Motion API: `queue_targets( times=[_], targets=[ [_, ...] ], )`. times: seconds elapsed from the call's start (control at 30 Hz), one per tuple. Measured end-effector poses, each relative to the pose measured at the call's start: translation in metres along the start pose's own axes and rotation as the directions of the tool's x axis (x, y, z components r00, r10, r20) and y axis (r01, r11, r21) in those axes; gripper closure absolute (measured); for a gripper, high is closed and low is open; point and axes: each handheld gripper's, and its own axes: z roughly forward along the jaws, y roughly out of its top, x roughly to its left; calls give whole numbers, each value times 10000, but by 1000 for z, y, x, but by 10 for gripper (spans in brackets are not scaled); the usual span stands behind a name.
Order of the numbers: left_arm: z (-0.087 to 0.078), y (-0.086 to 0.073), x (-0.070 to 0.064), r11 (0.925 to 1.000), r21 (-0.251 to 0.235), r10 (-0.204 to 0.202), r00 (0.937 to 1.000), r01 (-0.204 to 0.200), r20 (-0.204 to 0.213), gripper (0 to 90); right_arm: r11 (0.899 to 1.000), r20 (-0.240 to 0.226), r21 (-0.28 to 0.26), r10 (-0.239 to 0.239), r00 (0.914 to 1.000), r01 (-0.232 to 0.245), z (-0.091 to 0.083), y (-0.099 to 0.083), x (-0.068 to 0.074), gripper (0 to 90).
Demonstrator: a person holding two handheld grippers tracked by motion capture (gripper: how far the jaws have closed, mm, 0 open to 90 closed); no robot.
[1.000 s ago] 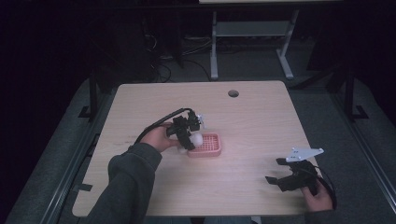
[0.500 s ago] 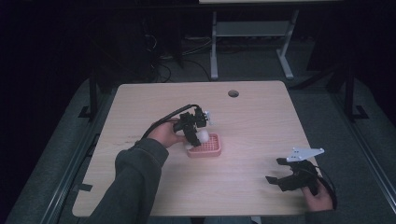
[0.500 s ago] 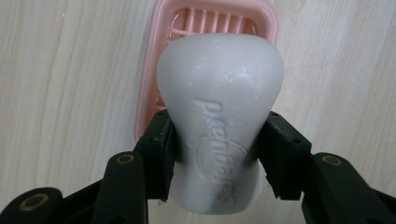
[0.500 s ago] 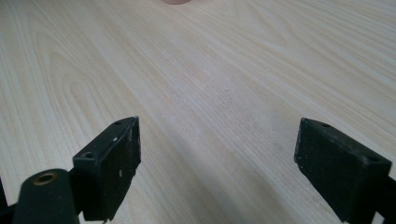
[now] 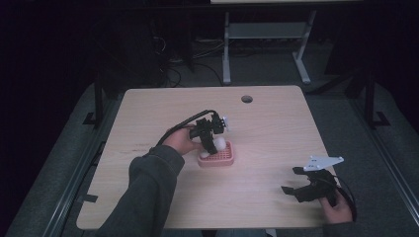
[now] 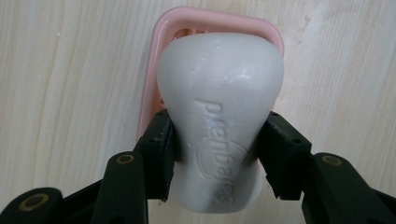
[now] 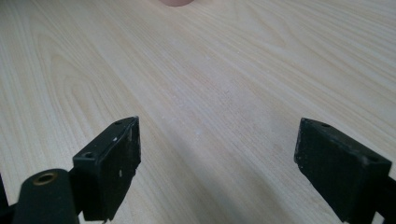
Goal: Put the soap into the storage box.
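The left gripper (image 6: pixel 215 154) was clenched on the narrow waist of the white soap bar (image 6: pixel 219 116), holding it just above the pink soap dish (image 5: pixel 216 158), probably to seat it squarely inside, while the right gripper (image 7: pixel 219 172) rested released near the table (image 5: pixel 276 123) edge, its 2 jaws wide apart.

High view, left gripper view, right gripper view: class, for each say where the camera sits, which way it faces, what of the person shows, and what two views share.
High view: above the person's side, facing forward and down on the table; sleeve, both hands, left gripper, right gripper.
Left gripper view: on the left gripper, facing down; its fingers clamp the soap over the pink dish.
Right gripper view: low, facing along the table; fingers wide apart.
Shared: soap and dish in the high and left gripper views.
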Motion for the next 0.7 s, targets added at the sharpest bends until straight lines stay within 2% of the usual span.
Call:
queue_targets(
  times=[0.17,0.23,0.3,0.7],
  targets=[
    [4,3,0,10000,70,5,10000,-5,24,499,10000,-20,40,-68,10000,68,1,0,0,143],
    [7,5,1,9997,206,140,9999,-140,-7,499,10000,-17,38,-47,10000,47,1,0,0,143],
    [10,6,1,9998,201,22,10000,-23,26,498,10000,-6,34,-25,10000,25,0,0,0,143],
    [21,9,4,9981,607,78,9999,-83,84,497,10000,-18,35,-62,10000,62,0,0,0,143]
  ],
)
